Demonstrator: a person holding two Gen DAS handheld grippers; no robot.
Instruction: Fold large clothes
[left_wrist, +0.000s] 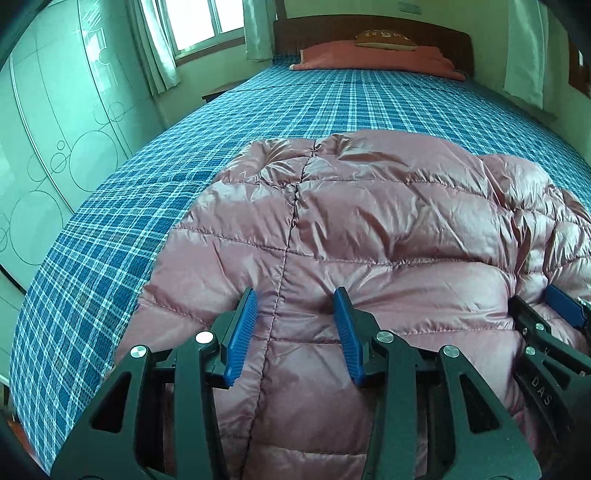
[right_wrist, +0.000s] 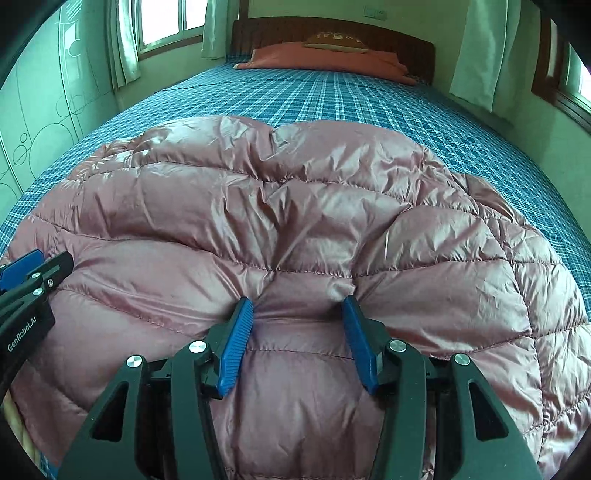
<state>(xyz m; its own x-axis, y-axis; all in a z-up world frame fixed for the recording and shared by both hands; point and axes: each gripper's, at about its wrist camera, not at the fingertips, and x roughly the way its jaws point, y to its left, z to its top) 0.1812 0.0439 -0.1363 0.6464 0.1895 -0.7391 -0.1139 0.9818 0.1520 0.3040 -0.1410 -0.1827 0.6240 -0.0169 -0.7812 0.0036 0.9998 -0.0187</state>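
Left gripper (left_wrist: 297, 295): blue pads (left_wrist: 242, 332) set apart with a bulge of the pink quilted jacket (left_wrist: 369, 229) between them; the fabric puckers at both fingertips, so the jaws are clamped on a thick fold of the jacket near its dark zip line (left_wrist: 291, 229), which runs away from the gripper across the panels. Right gripper (right_wrist: 301, 301): blue pads (right_wrist: 236, 343) likewise parted, with a padded ridge of the jacket (right_wrist: 295, 206) gathered between them and creases radiating from both tips, so it too grasps the jacket. The two grippers sit side by side along the near edge of the garment; the right one appears at the right margin of the left wrist view (left_wrist: 554, 314), and the left one at the left margin of the right wrist view (right_wrist: 26, 273), each touching the jacket. The jacket lies spread and puffy over the near half of the bed (left_wrist: 332, 99), on a blue plaid sheet (right_wrist: 369, 96), with bare sheet showing on either side and beyond it. At the far end, a pink pillow (left_wrist: 373, 55) rests against a dark wooden headboard (left_wrist: 369, 26), with a small brown cushion (left_wrist: 384, 38) on top. Pale curtains (left_wrist: 155, 44) flank a window (left_wrist: 199, 22) at upper left; a wardrobe (left_wrist: 48, 129) with circle patterns lines the left wall.
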